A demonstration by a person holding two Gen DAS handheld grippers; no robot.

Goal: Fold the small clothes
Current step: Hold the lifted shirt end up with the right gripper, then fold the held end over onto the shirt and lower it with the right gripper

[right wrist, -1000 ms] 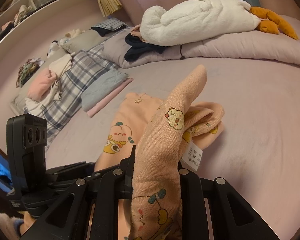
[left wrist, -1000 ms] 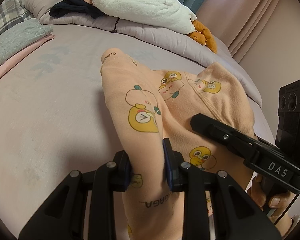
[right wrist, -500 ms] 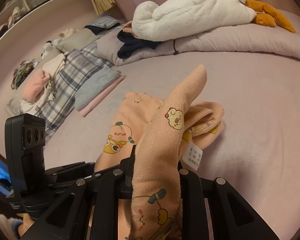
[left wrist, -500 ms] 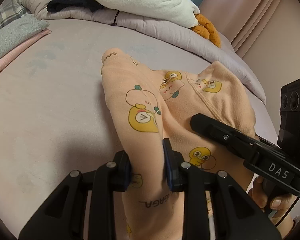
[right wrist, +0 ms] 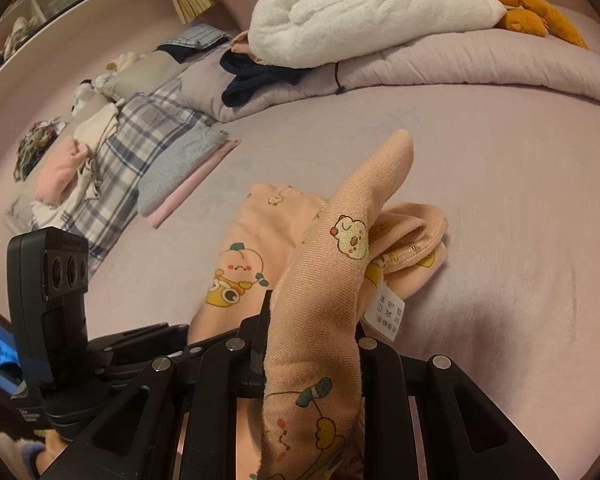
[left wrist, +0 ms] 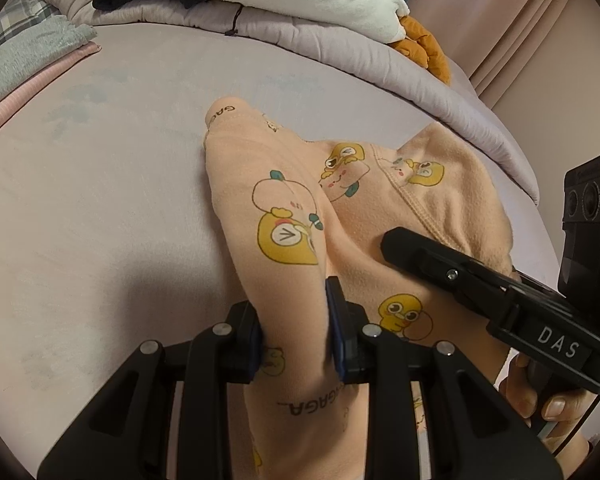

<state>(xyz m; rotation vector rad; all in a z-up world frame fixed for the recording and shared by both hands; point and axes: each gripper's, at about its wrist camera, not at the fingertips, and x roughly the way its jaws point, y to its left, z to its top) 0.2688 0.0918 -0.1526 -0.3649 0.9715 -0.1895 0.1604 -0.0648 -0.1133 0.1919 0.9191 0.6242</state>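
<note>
The peach cotton garment printed with yellow cartoon ducks (left wrist: 352, 216) lies partly bunched on the pale lilac bed sheet (left wrist: 100, 200), near the middle of the bed. The left gripper (left wrist: 294, 328) is clamped on a raised fold at the garment's left edge. The right gripper (right wrist: 312, 344) is clamped on a second raised fold, beside the white care label (right wrist: 388, 312). No containers appear in either view.

Bare sheet extends to the left, to the right and beyond the garment. A folded grey towel on a pink cloth (right wrist: 180, 172) lies well apart to the left. A rolled lilac quilt (right wrist: 460, 64) borders the far edge and carries a white plush goose with orange feet (right wrist: 380, 12).
</note>
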